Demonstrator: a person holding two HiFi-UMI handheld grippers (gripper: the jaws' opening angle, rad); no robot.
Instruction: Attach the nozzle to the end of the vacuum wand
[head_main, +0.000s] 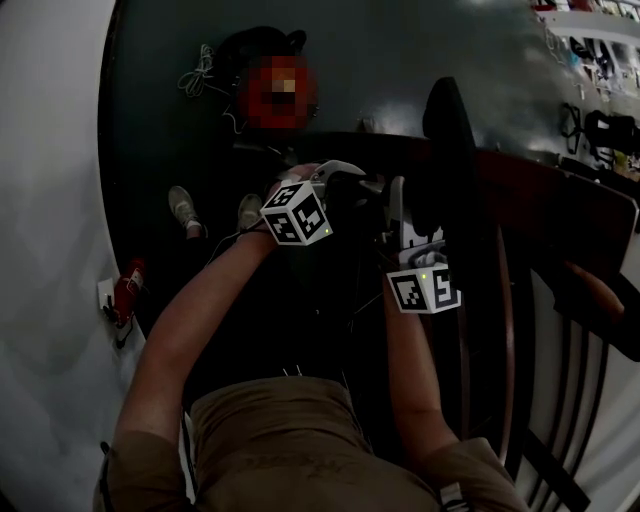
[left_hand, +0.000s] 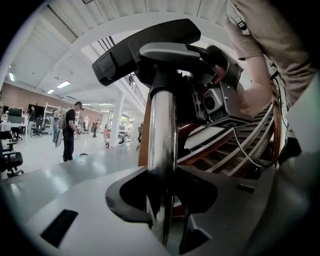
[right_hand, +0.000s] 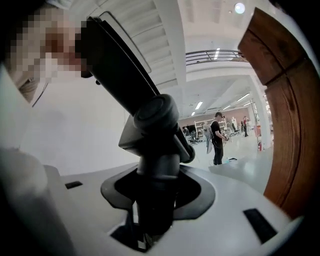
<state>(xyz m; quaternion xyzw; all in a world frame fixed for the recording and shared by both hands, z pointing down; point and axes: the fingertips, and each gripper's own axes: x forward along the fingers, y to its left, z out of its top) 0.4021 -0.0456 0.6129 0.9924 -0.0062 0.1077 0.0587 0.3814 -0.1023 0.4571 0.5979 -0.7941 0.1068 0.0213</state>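
The chrome vacuum wand (left_hand: 163, 145) stands upright between the jaws of my left gripper (left_hand: 162, 220), which is shut on it. At the wand's top sits the black and grey nozzle (left_hand: 150, 55). In the right gripper view the nozzle's dark neck (right_hand: 157, 180) runs up between the jaws of my right gripper (right_hand: 152, 220), which is shut on it. The nozzle's flat head (right_hand: 117, 75) slants up to the left. In the dim head view both marker cubes (head_main: 297, 213) (head_main: 423, 290) are close together in front of the person's chest, with the vacuum parts dark between them.
Curved wooden rails (head_main: 505, 320) run along the right. A wooden post (right_hand: 290, 115) stands close on the right. A person (left_hand: 69, 131) stands far off in the hall, near an office chair (left_hand: 10, 160). Shoes (head_main: 183, 212) and a red object (head_main: 126, 288) lie on the dark floor.
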